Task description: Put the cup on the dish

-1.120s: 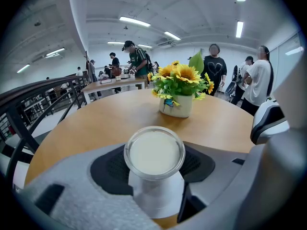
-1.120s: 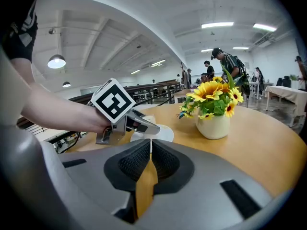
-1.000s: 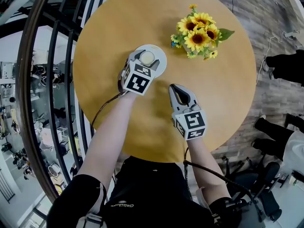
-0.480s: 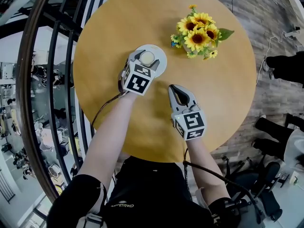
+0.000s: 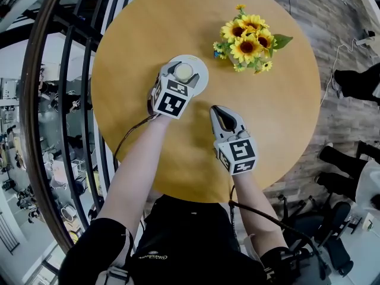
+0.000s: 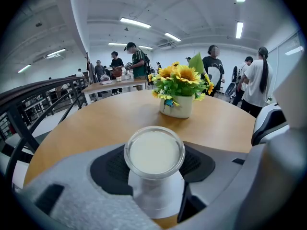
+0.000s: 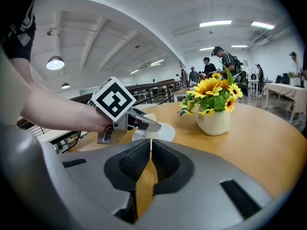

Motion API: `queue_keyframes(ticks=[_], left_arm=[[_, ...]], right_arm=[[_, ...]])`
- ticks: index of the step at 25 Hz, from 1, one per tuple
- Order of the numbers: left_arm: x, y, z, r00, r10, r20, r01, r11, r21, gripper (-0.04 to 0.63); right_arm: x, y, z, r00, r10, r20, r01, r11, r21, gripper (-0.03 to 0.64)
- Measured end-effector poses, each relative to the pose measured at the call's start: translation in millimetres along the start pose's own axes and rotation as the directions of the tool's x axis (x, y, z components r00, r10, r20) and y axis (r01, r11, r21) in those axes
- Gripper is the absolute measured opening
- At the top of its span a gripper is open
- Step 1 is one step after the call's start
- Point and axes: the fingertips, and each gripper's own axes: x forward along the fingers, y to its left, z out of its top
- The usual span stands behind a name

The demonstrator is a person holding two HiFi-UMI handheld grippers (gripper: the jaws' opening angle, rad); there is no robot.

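Note:
A small clear cup (image 6: 155,152) with a pale, milky inside stands upright on the white dish (image 6: 158,206), on the left of the round wooden table (image 5: 279,117). My left gripper (image 5: 181,75) reaches over the dish, and its black pads (image 6: 109,166) press on the cup from both sides. In the right gripper view that gripper shows over the dish (image 7: 166,133). My right gripper (image 5: 221,113) rests lower on the table, to the right of the dish. Its jaws are shut with nothing between them, and it points towards the dish.
A white pot of sunflowers (image 5: 249,42) stands on the far right of the table, behind the dish (image 6: 176,104). A dark railing (image 5: 65,100) curves along the table's left side. Several people stand at tables in the room behind.

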Motion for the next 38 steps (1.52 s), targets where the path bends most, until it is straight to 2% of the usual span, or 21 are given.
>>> queue_keyframes(ticks=[16,21,38], left_arm=[[-0.2,0.8,-2.1,1.000,-0.012,0.014,0.012,1.000,-0.007,0.265],[-1.4,-1.8,-2.1,0.999,-0.030,0.027,0.031,0.999,-0.015,0.302],[-10.6,0.6,1.1,0.999,-0.016,0.051,0.017,1.000,-0.019,0.311]], right_arm=[[-0.9,0.5,-2.9,1.000,-0.008,-0.005,0.008,1.000,-0.002,0.012],[-1.8,0.2,-4.7,1.000,-0.011,-0.007,0.011,1.000,-0.003,0.012],[-6.1,7.5,-1.2,1.000,-0.011,0.001,0.011,1.000,-0.014,0.012]])
